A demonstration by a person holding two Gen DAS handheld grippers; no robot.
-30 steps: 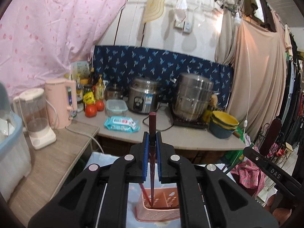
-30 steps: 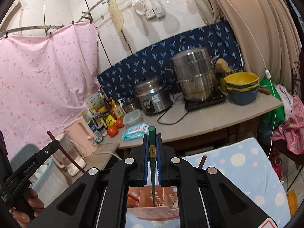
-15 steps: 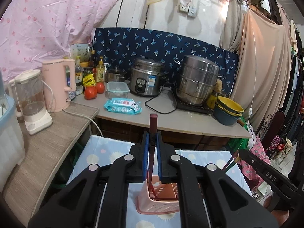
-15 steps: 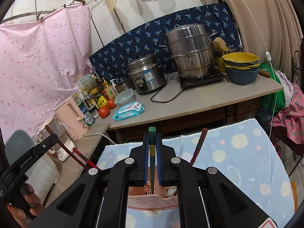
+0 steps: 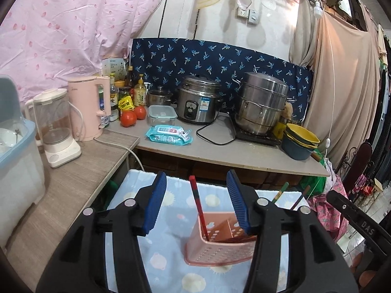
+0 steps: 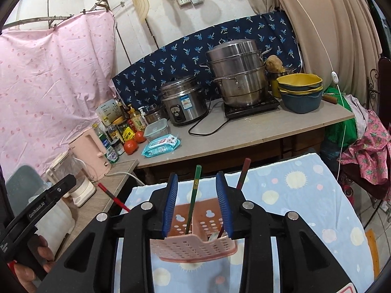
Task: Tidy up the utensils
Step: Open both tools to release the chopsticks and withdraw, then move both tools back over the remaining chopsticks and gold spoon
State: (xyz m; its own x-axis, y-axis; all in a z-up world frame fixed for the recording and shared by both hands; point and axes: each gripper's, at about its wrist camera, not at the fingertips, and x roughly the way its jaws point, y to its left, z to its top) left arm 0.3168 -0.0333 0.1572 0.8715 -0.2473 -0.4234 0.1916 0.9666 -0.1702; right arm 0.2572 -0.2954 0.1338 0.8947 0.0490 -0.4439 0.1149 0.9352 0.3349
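Observation:
A pink perforated basket stands on the blue dotted cloth. My left gripper hangs just above it and its jaws are opening. A red chopstick leans loose between them with its lower end in the basket, touching neither pad. My right gripper is also opening over the basket. A green chopstick stands free between its blue pads, and a dark red chopstick leans in the basket to the right.
Behind the cloth runs a counter with a rice cooker, a steamer pot, stacked bowls, wipes and tomatoes. A kettle and a blender stand on the left worktop. A hand holds the left gripper.
Both grippers have sunk toward the basket and their jaws have parted. The red and green chopsticks, clamped before, now stand loose in the basket.

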